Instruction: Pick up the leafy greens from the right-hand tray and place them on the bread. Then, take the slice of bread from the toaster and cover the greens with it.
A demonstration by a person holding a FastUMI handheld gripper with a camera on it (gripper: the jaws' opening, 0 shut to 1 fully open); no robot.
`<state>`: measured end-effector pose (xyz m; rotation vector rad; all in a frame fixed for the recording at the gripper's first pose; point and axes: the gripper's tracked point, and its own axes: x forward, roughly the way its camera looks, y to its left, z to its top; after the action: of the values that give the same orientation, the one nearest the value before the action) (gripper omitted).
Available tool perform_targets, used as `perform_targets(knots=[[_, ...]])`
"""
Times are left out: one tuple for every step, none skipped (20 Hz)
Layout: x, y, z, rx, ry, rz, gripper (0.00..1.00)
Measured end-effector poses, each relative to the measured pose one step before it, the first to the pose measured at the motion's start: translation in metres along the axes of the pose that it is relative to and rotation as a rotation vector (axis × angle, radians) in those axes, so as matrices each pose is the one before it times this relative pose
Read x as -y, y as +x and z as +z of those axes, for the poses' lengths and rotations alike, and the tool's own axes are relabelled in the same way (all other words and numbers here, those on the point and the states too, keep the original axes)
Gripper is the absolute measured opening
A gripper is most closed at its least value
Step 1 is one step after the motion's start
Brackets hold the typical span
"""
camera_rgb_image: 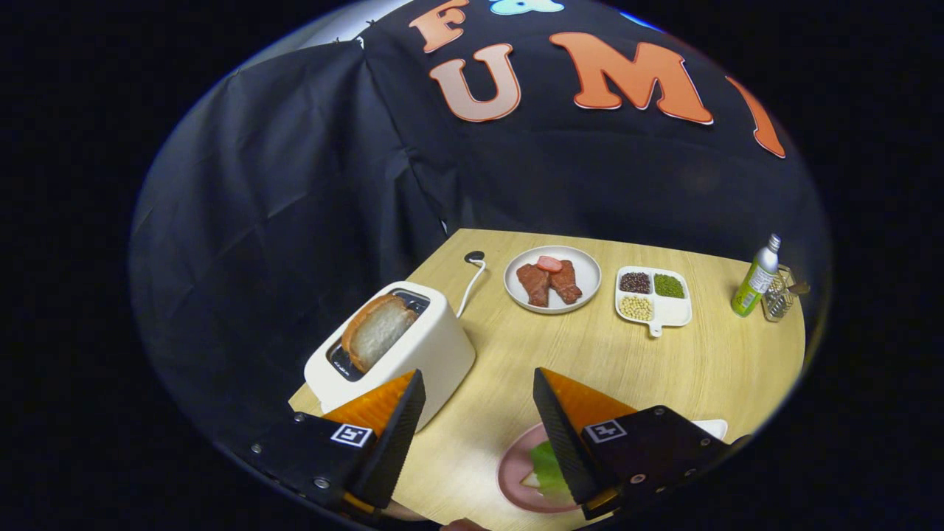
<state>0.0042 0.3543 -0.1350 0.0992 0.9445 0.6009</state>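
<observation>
**On the wooden table: fingers wide apart, nothing held**

Above the near part of the table (627, 369), the gripper (479, 398) hangs with its two fingers spread wide and nothing between them but bare wood. Left finger (394, 435) low and close to the front of the toaster (413, 354). Right finger (564, 435) over the rim of a pink plate (509, 472).

On that pink plate, just under and beside the right finger, lies a bit of leafy greens (546, 468), bright green, with a pale piece of bread (529, 481) peeking out at its edge. Half hidden by the finger, so hard to tell how much of it lies there.

To the left, beyond the left finger, stands the white toaster. Sticking up out of its slot, a slice of bread (376, 332), brown crust on the edge and white in the middle, leaning a little. Behind the toaster runs a white cord (472, 284) to a small dark hole in the table.

Farther off, past both fingers, sits a round white plate (582, 269) with two brown pieces of meat (549, 284) and something small and red on top. Right beside it, a white tray (675, 313) with little parts holding dark beans, green bits and pale beans. Well off to the right, a green bottle (756, 280) with a silver cap, standing up, and just next to it a small wire basket (778, 299).
</observation>
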Motion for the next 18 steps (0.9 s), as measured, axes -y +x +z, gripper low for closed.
perform_targets(knots=[[-0.00861, 0.00387, 0.00496, -0.00482, -0.00614, 0.01286, 0.91], [-0.01064, 0.00170, 0.00344, -0.00916, -0.00271, 0.01719, 0.92], [-0.01089, 0.00347, 0.00389, -0.00828, 0.00103, 0.02051, 0.94], [-0.00964, 0.00426, 0.00390, -0.00847, 0.00205, 0.01817, 0.94], [-0.00751, 0.00452, 0.00474, -0.00816, 0.00222, 0.01139, 0.94], [-0.00637, 0.00496, 0.00414, -0.00734, 0.00477, 0.00726, 0.94], [-0.00605, 0.00443, 0.00219, -0.01021, 0.00677, 0.01197, 0.95], [-0.00745, 0.00505, 0.00302, -0.01177, 0.00854, 0.01257, 0.95], [-0.00671, 0.00541, 0.00320, -0.00932, 0.00719, 0.01212, 0.95], [-0.00405, 0.00350, 0.00024, -0.01274, 0.00326, 0.01020, 0.95], [-0.00567, 0.00346, 0.00105, -0.01272, 0.00127, 0.00479, 0.94], [-0.00435, 0.00528, 0.00002, -0.01441, -0.00209, 0.00436, 0.94], [-0.00203, 0.00453, -0.00172, -0.01498, -0.00025, 0.00026, 0.94], [-0.00202, 0.00434, -0.00164, -0.01693, 0.00172, -0.00066, 0.94], [-0.00237, 0.00543, -0.00101, -0.01183, 0.00243, -0.00008, 0.94], [-0.00037, 0.00402, 0.00015, -0.01029, 0.00097, -0.00490, 0.93], [0.00022, 0.00526, -0.00175, -0.01035, 0.00329, -0.00616, 0.90], [0.00038, 0.00593, -0.00076, -0.01143, 0.00699, -0.00174, 0.89]])
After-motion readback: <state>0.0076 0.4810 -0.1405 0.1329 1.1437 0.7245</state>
